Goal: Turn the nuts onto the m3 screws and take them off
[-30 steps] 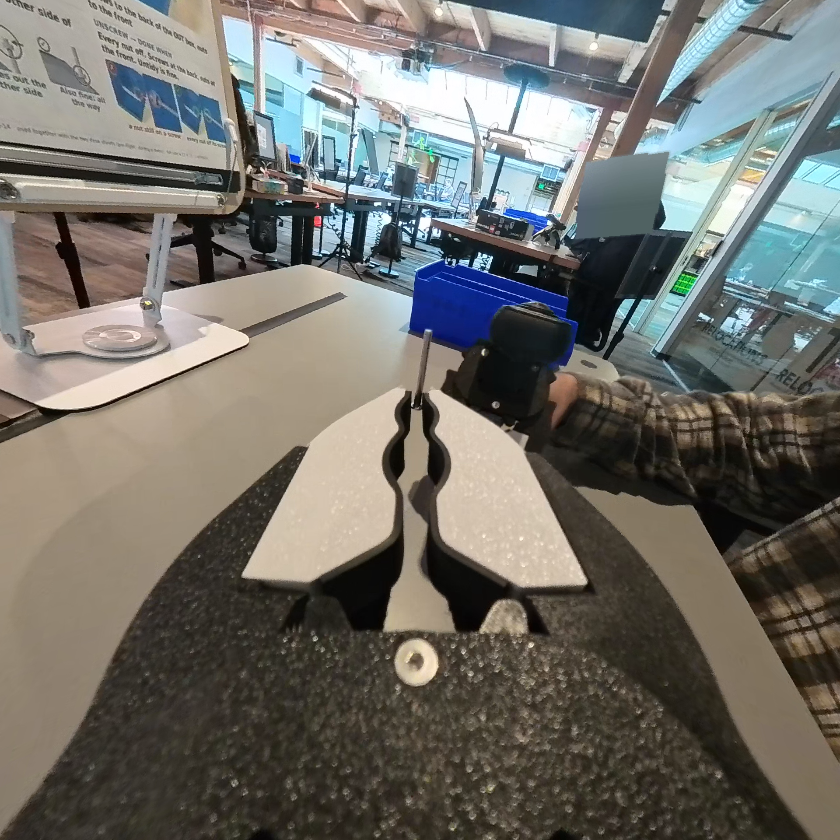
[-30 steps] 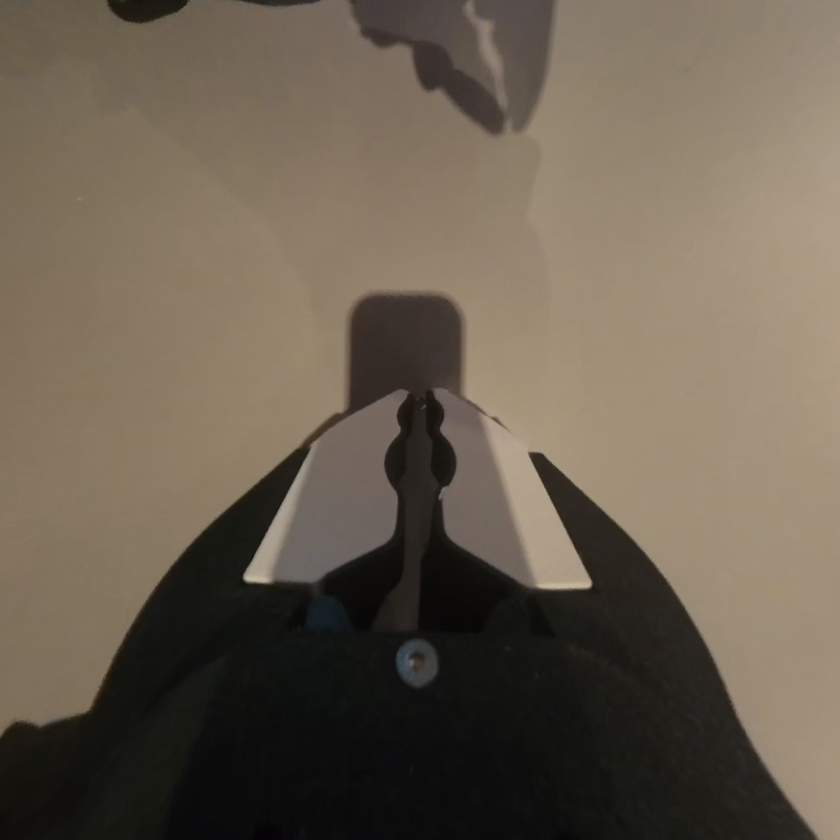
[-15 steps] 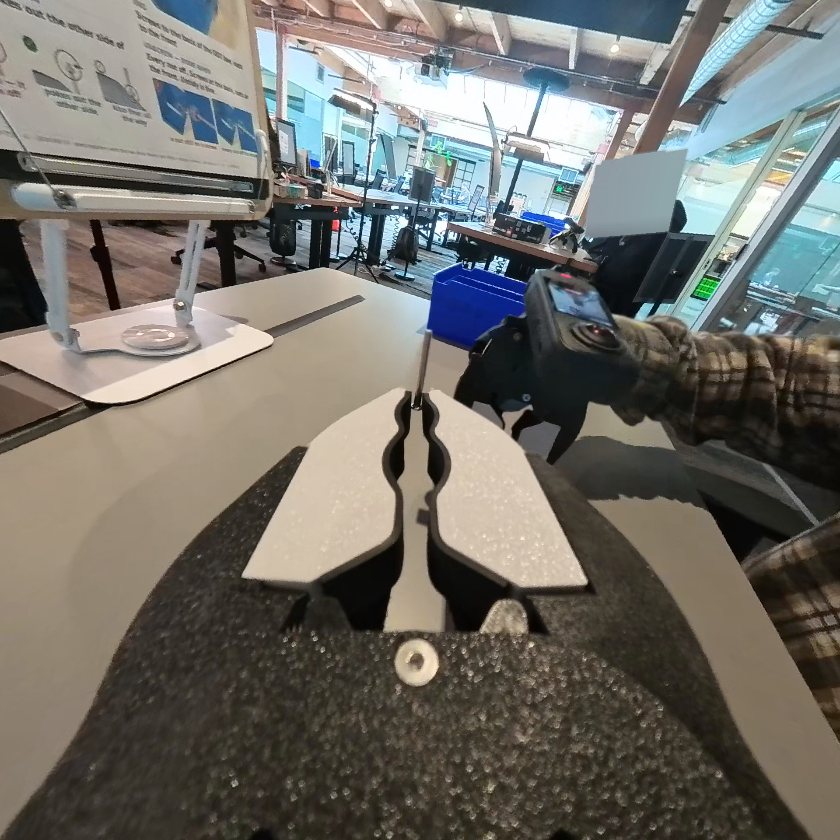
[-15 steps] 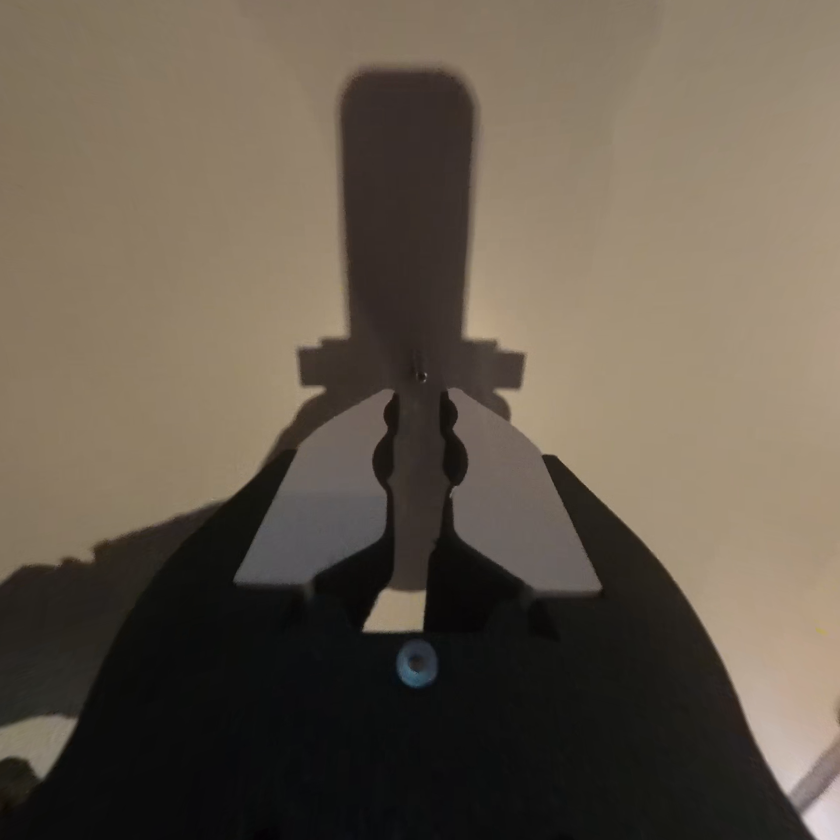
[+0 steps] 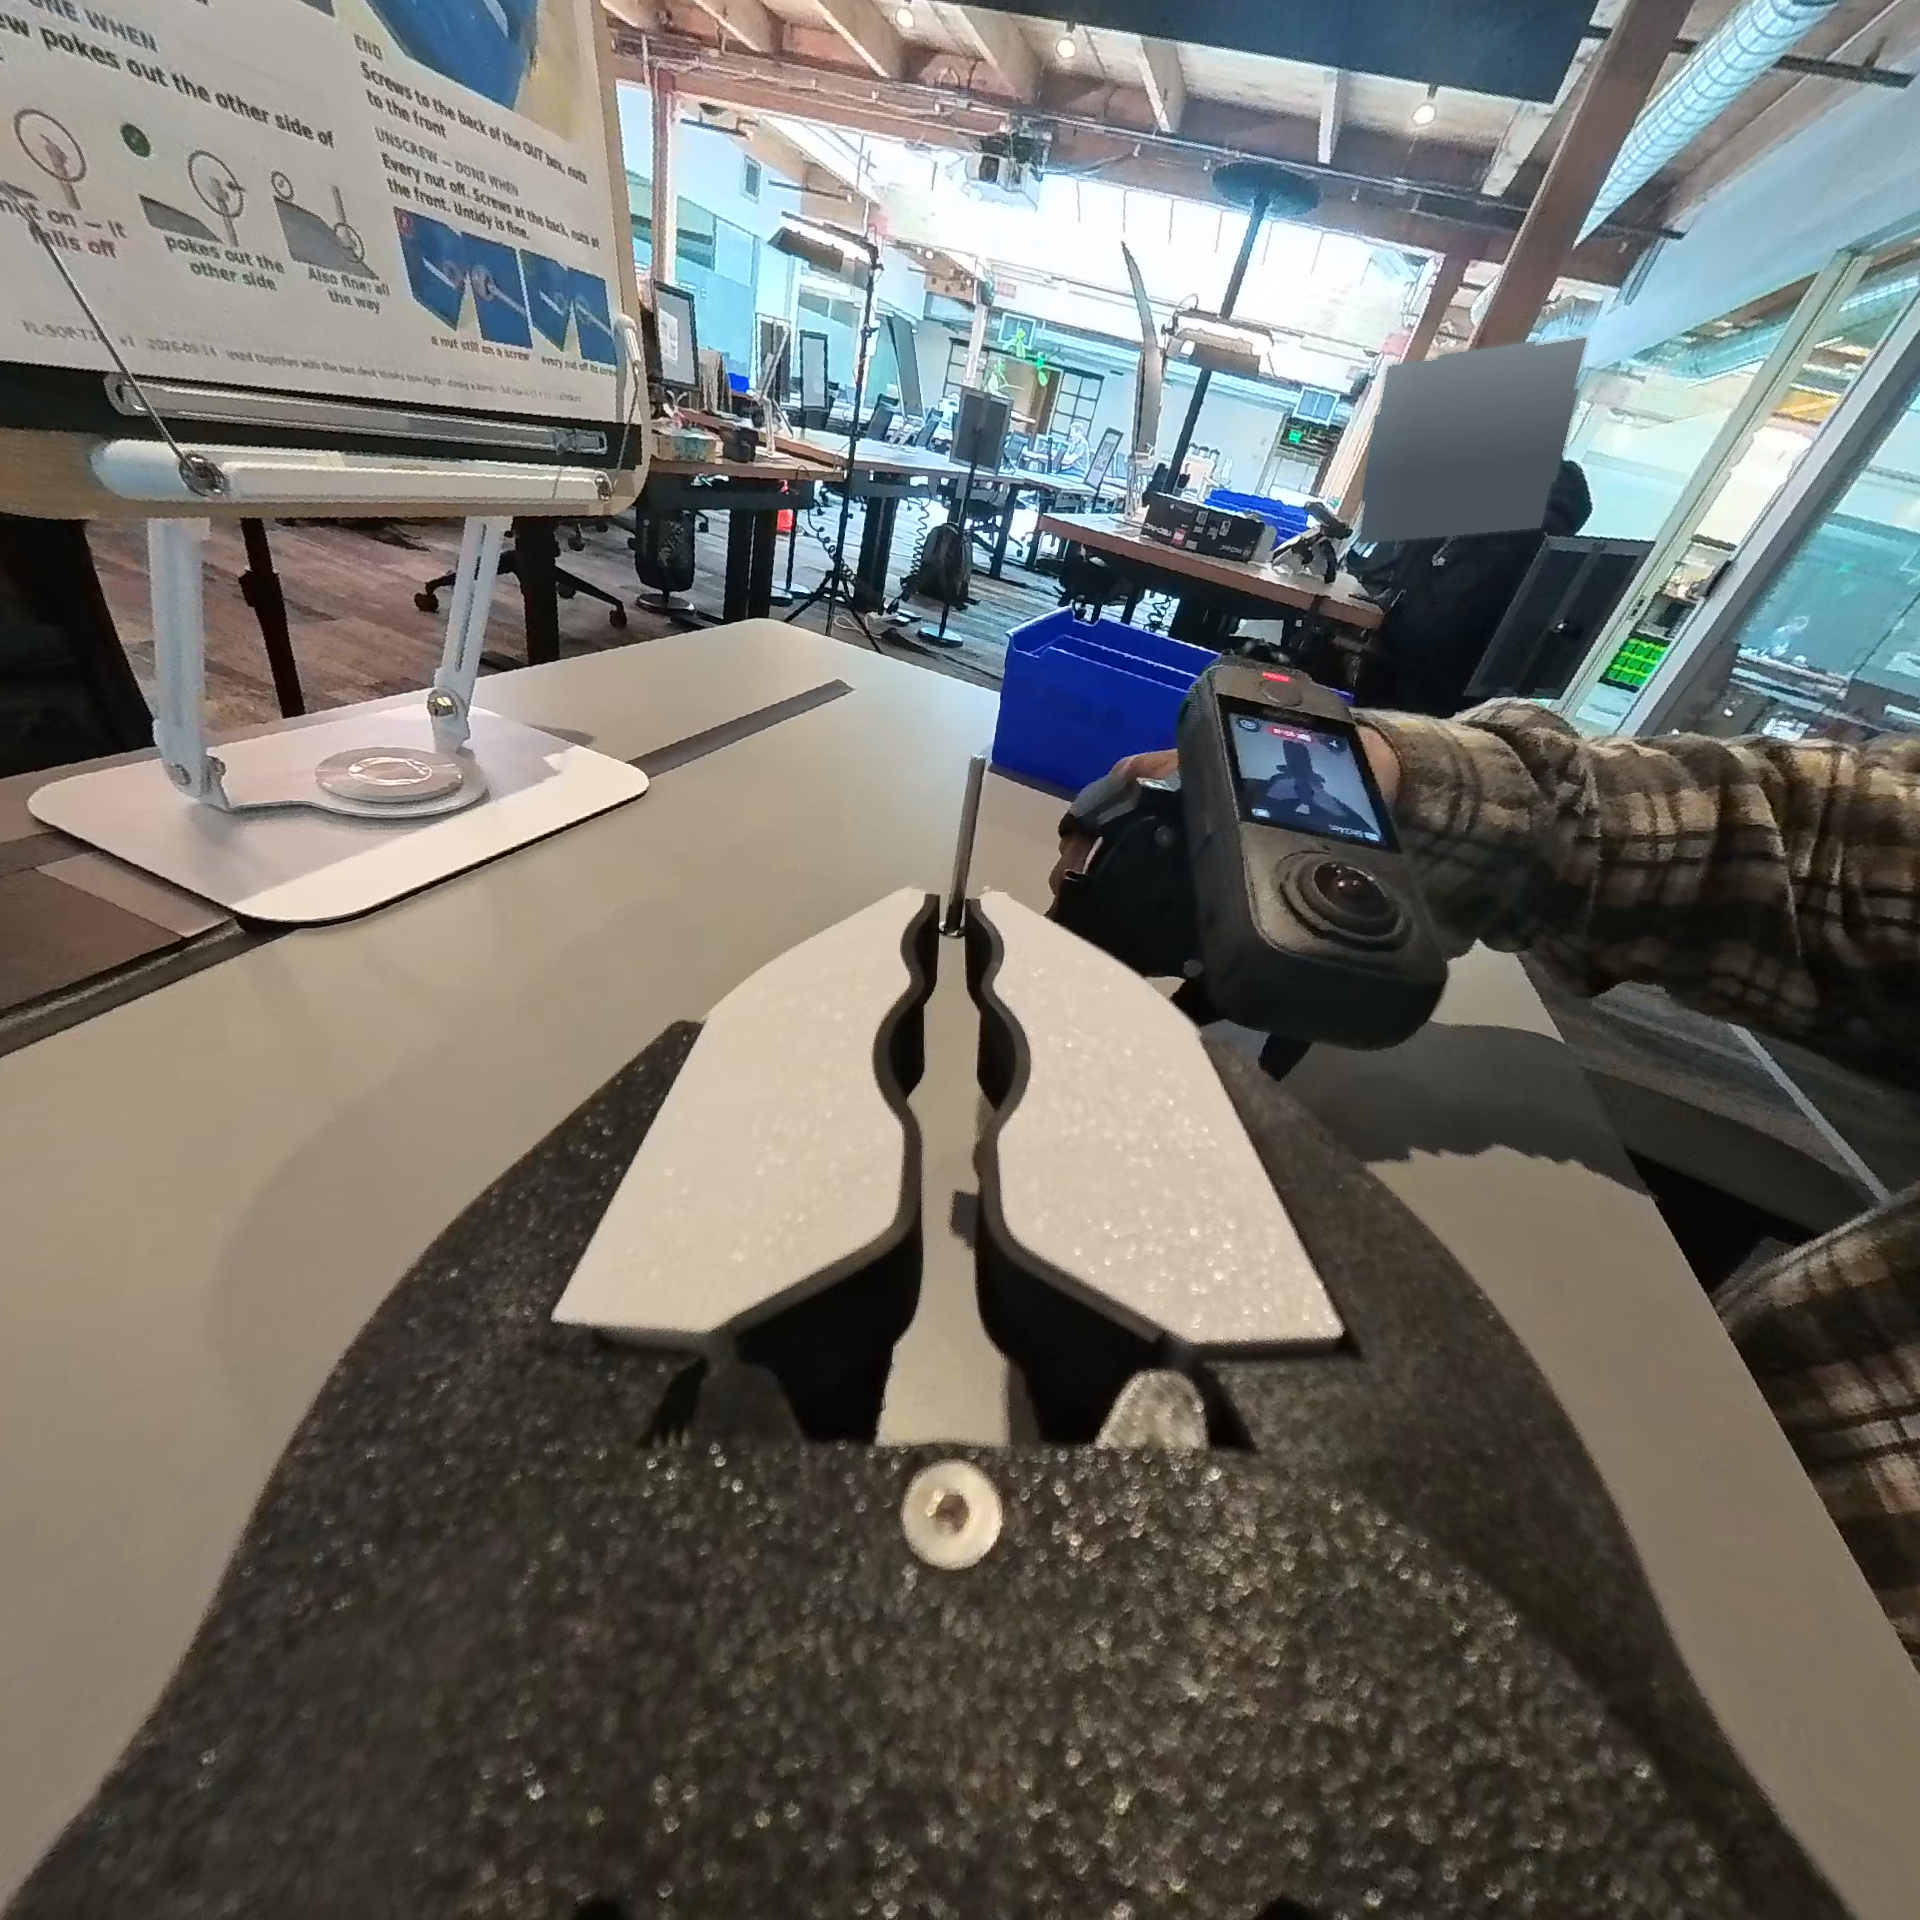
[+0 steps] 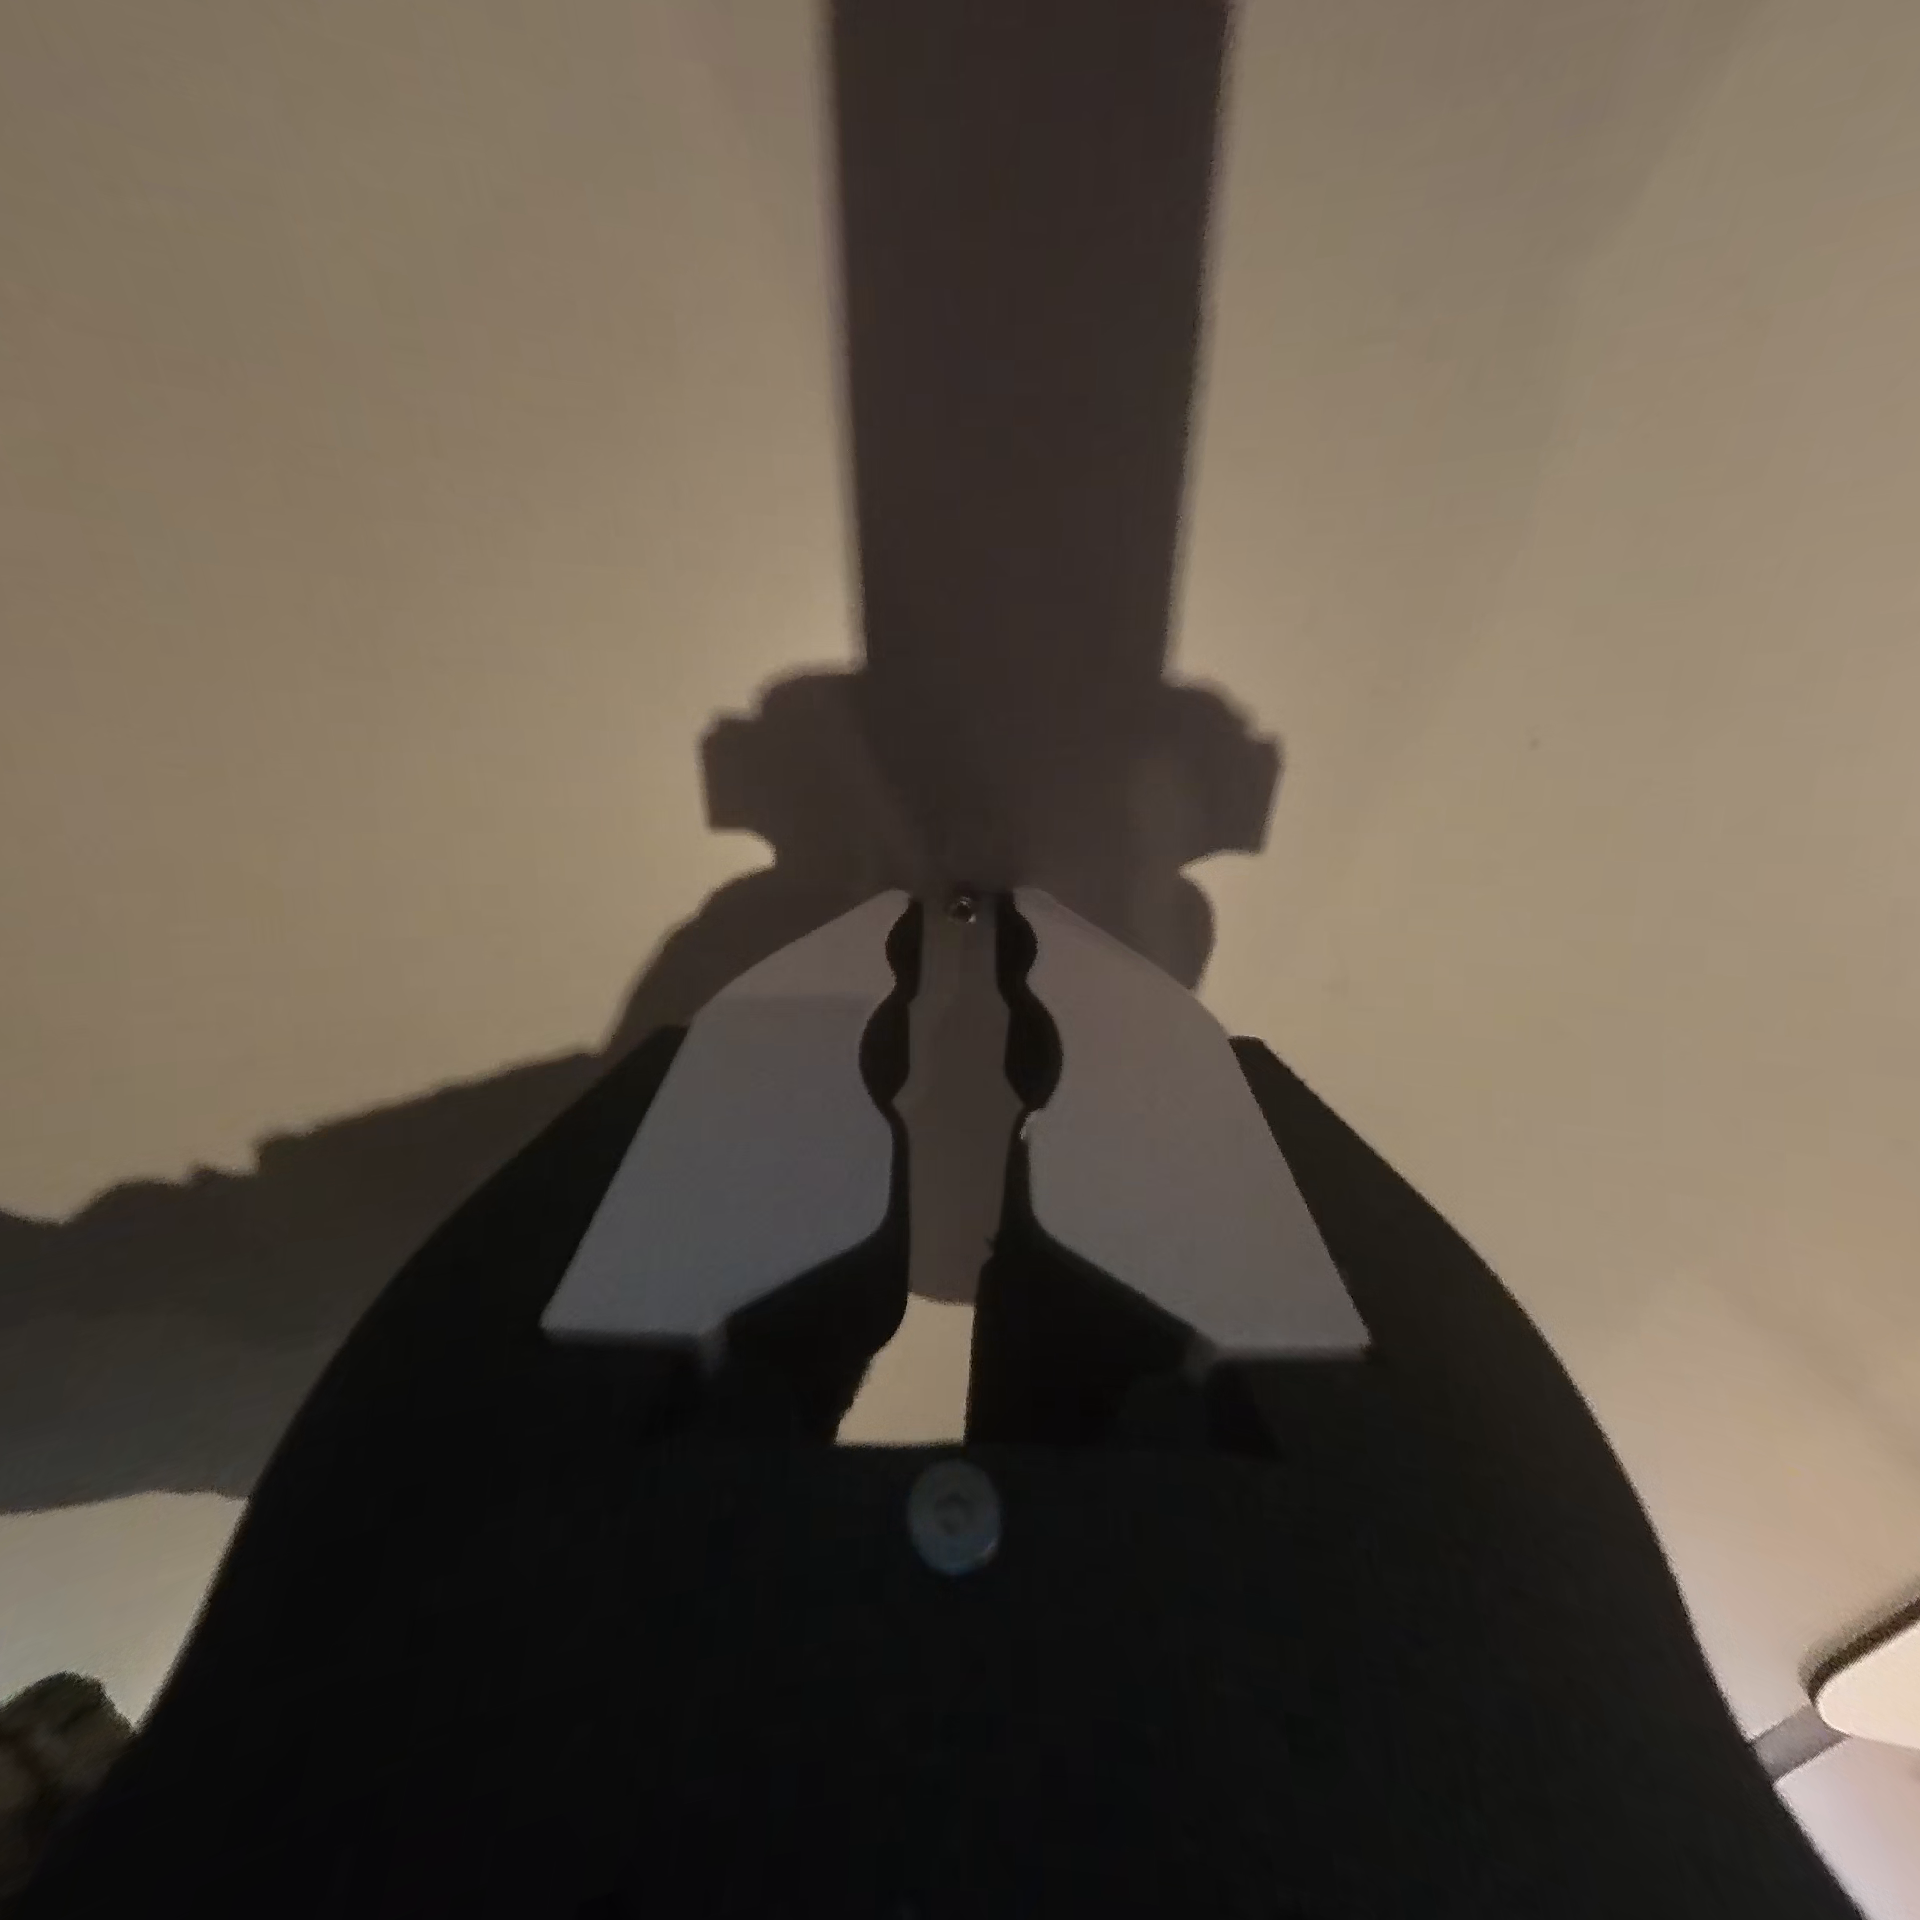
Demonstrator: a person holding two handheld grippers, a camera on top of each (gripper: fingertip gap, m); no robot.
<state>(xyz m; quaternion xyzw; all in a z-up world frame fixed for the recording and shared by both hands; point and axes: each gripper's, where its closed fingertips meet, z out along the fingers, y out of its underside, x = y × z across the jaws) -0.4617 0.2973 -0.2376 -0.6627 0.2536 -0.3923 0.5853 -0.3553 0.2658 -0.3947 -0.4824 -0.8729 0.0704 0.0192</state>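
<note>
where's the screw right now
In the left wrist view the screw stands upright, pinched at the tips of the left gripper, over the grey table, with the right gripper just to its right.

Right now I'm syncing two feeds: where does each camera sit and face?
Left wrist view: on the left claw, looking level across the table; its fingers pinch an upright screw.
Right wrist view: on the right claw, looking down at the table; its parted fingers show.
Shared: the table and the right claw, which the left view shows beside a plaid sleeve.
</note>
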